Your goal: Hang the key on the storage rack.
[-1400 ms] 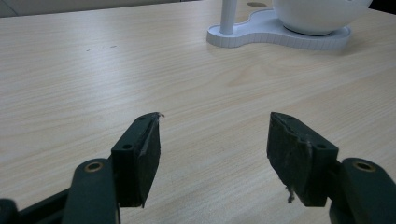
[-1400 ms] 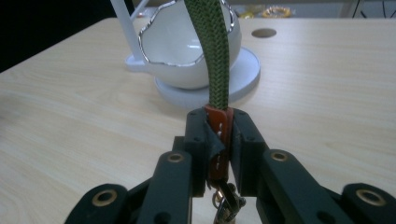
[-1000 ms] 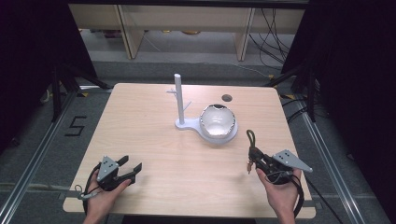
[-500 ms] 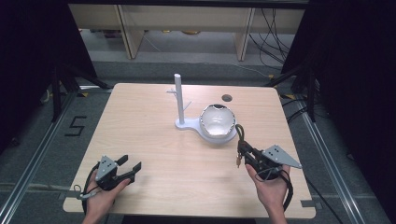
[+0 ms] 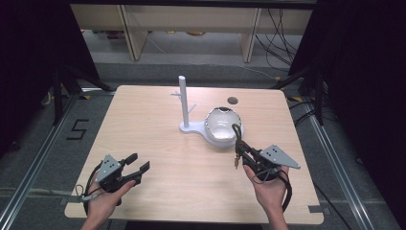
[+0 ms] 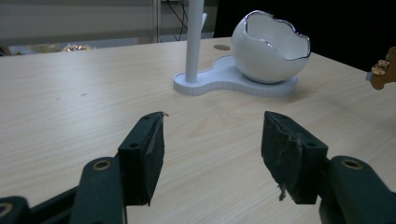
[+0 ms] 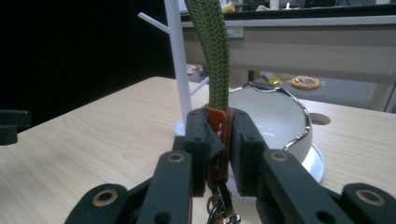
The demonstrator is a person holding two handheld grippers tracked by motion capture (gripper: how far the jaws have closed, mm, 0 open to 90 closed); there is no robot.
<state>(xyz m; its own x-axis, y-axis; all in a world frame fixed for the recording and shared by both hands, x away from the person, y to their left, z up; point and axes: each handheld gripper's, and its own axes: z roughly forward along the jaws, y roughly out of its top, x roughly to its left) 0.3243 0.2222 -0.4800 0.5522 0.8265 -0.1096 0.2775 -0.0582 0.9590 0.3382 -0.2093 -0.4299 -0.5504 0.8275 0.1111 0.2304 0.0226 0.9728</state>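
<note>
— Pale wooden table (image 5: 158, 143), shelving beyond its far edge. What's the right gripper (image 5: 238, 146) doing?

— Its jaws are clamped on the leather tab of a green braided lanyard (image 7: 212, 56), held just near of the white egg-shaped bowl (image 5: 222, 125), clasp dangling below.

— And the left gripper (image 5: 138, 162)?

— Near left corner, well apart, jaws have just been closing a little yet stand wide with nothing between them.

— So which step?

— Carrying, I'd judge. Next the strap's loop likely goes onto a peg of the white stand (image 5: 183, 98), needing lift and a careful leftward reach.
</note>
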